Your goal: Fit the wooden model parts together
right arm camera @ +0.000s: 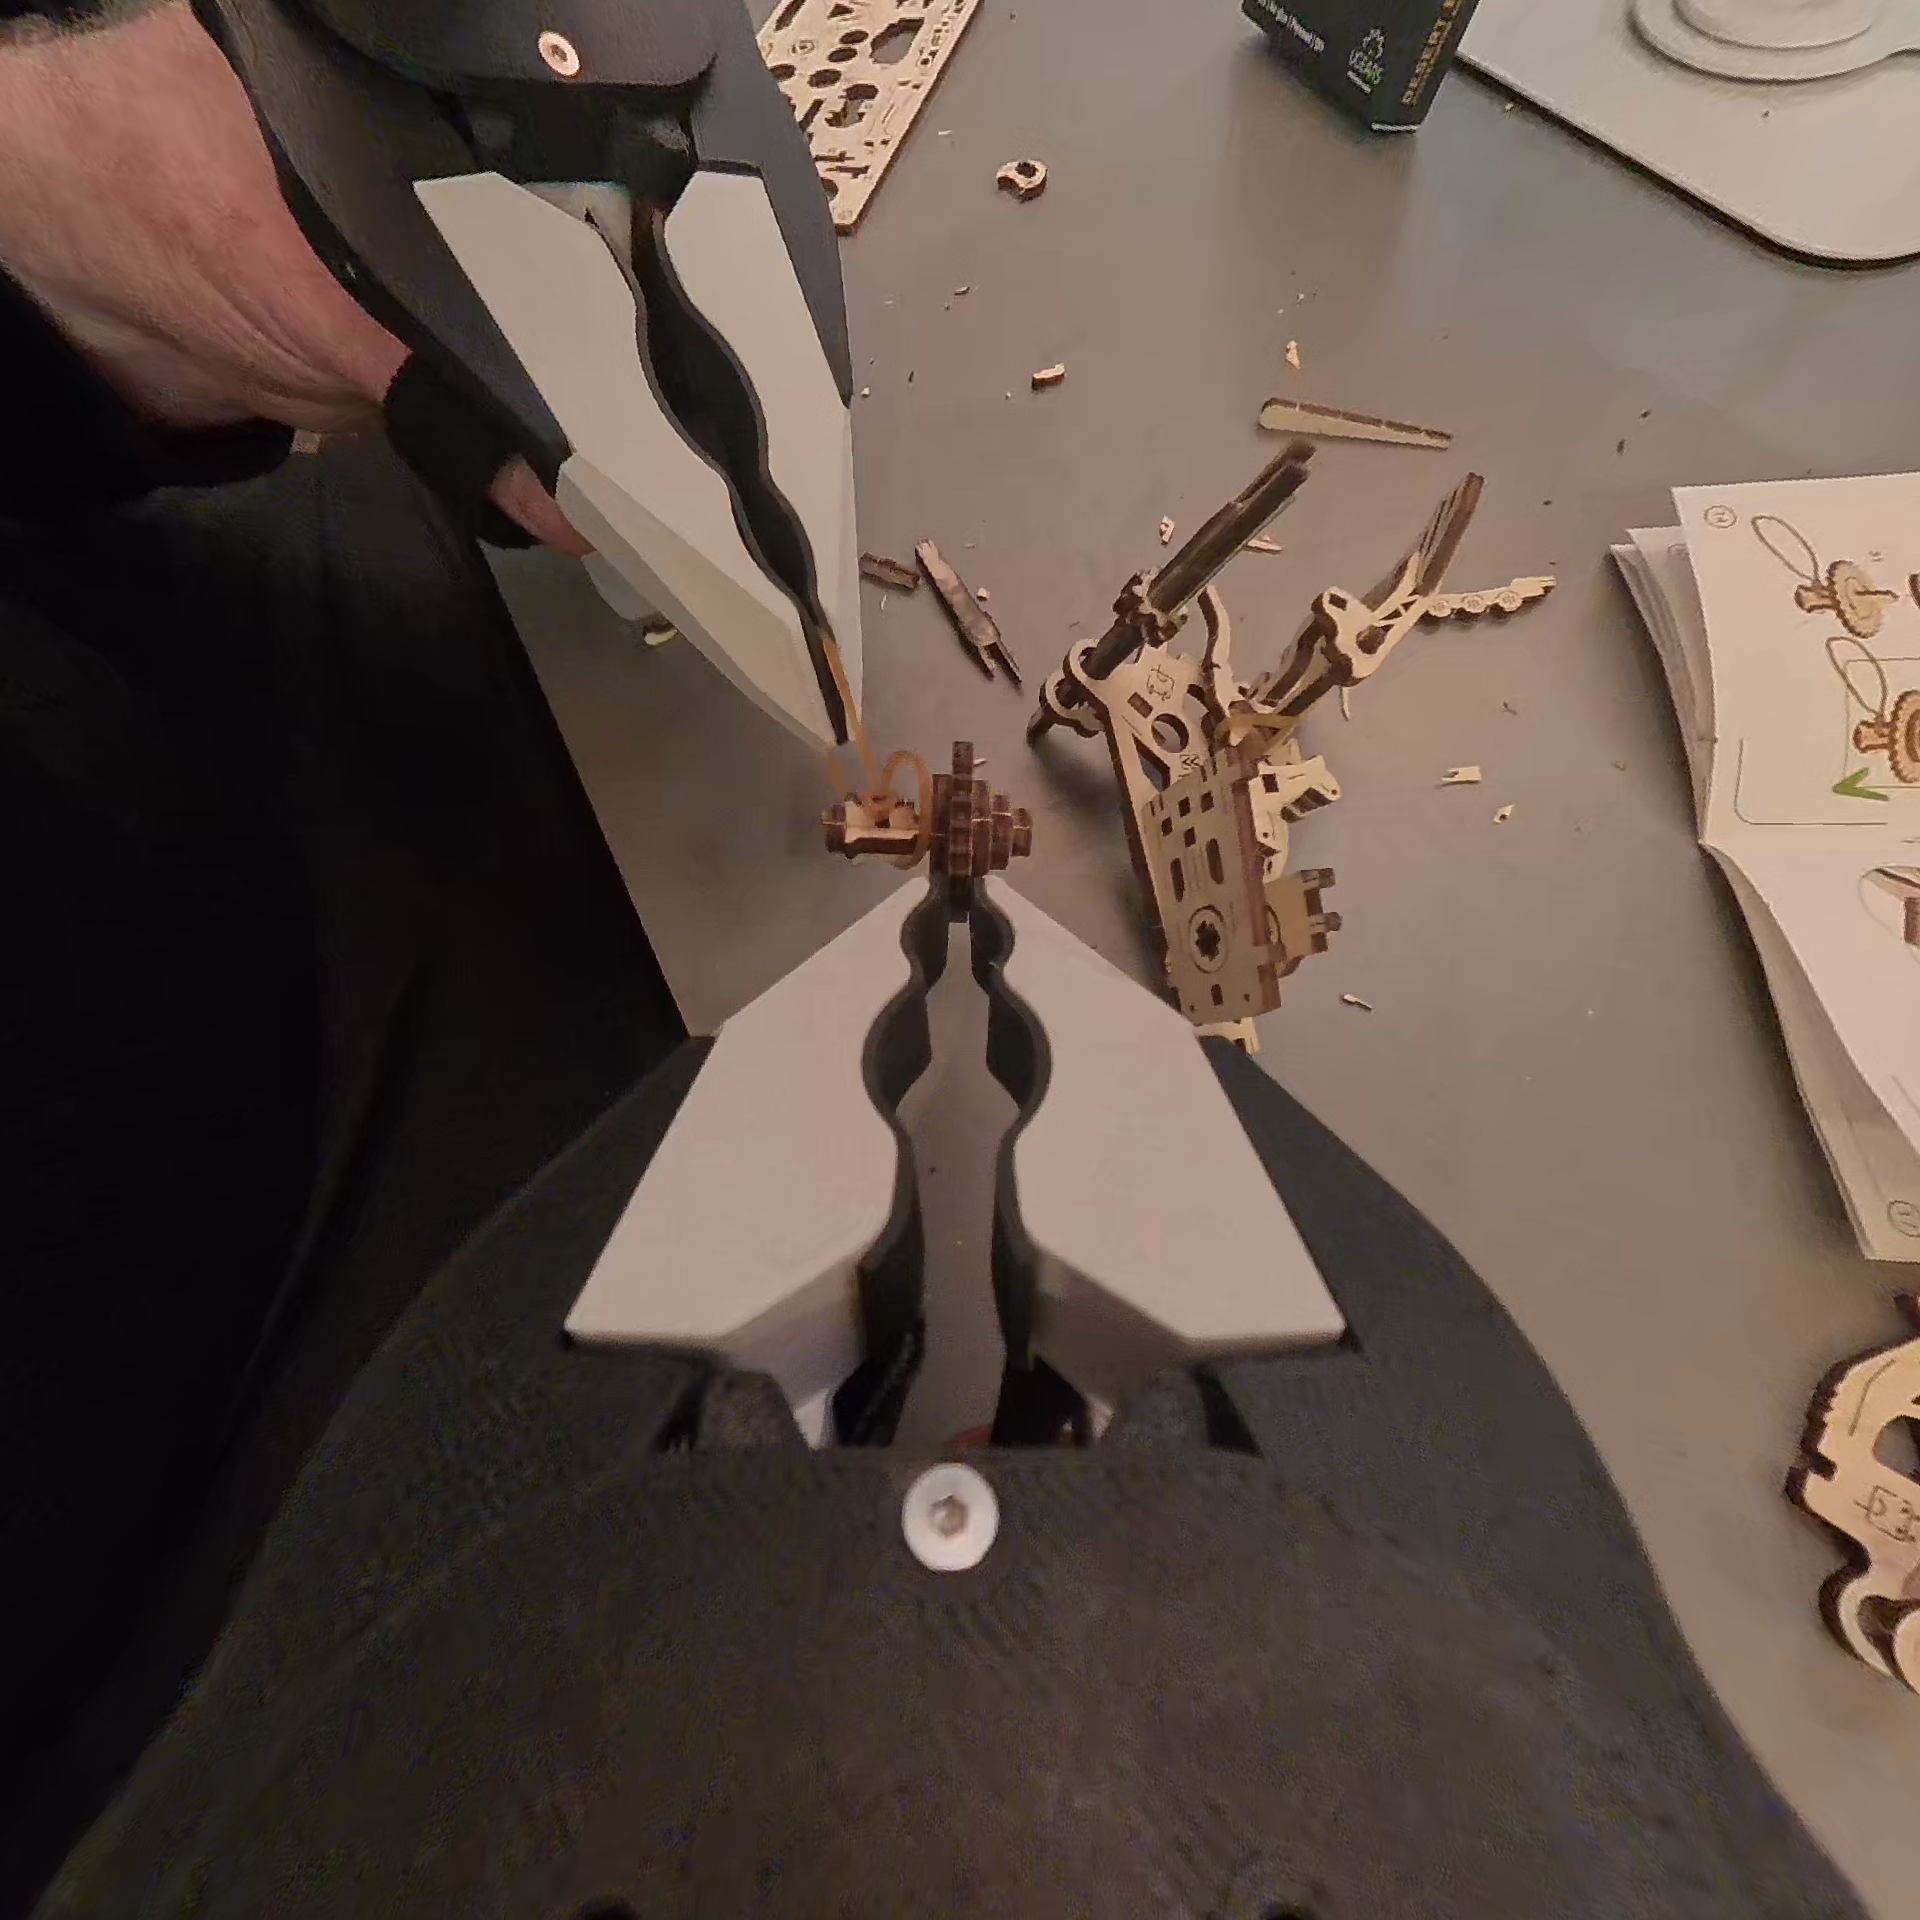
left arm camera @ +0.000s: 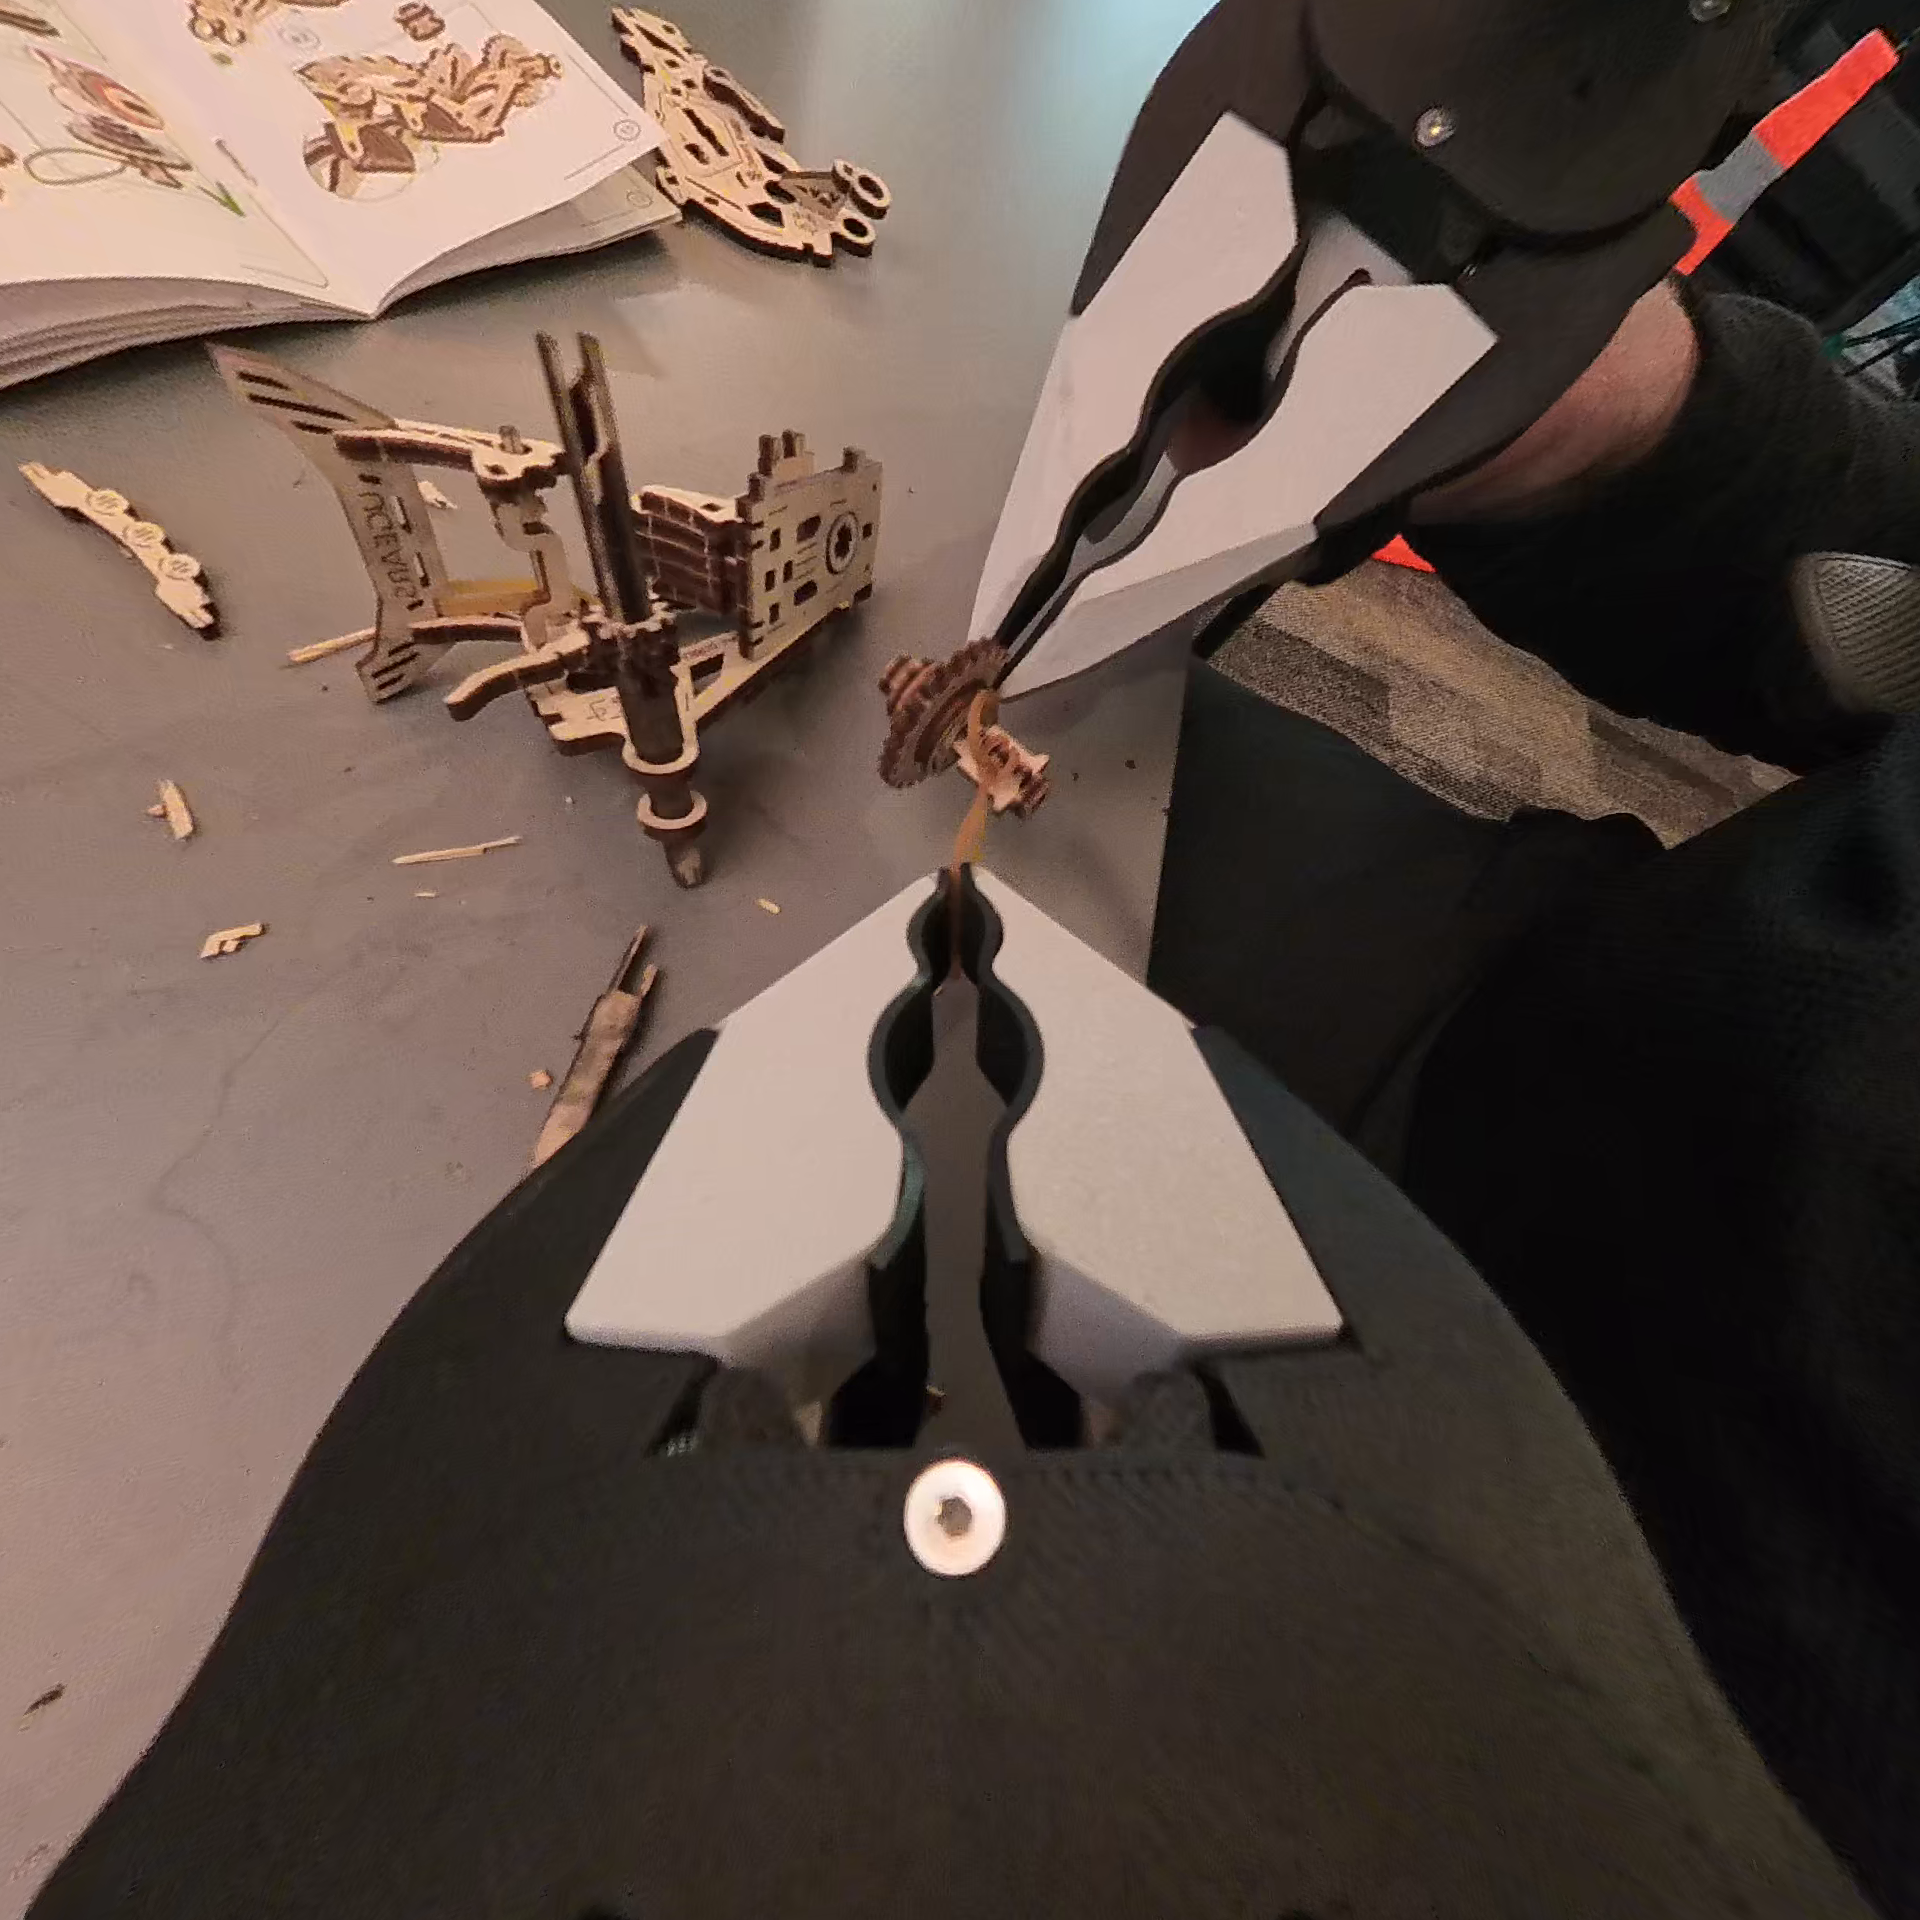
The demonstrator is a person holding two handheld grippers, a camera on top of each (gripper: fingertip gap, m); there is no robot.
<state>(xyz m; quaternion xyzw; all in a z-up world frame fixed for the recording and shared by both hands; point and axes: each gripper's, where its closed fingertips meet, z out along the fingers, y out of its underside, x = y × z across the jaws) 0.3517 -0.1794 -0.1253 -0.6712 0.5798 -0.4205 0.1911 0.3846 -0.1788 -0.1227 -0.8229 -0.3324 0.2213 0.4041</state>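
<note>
Right gripper (right arm camera: 958, 896) pinching wooden gear piece (right arm camera: 961, 821) above table edge; left gripper (left arm camera: 958, 881) clamped on rubber band (left arm camera: 966, 831) looped round it. Only right wrist view: dark box (right arm camera: 1351, 57); only left: chair (left arm camera: 1860, 634)

Left claw (left arm camera: 958, 883) and right claw (right arm camera: 961, 896) both pinched closed, tips close together, nearly meeting.

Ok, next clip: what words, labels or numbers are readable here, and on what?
I won't quote the writing; here is what bears it.
Curved wooden panel of the half-built model: engraved lettering, legible.
Dark box: printed lettering, small.
Instruction booklet: circled step marks, too small.
Flat wooden plate: engraved symbols only.
Left hand-held gripper on the rubber band, right hand-held gripper on the gear assembly: none.
</note>
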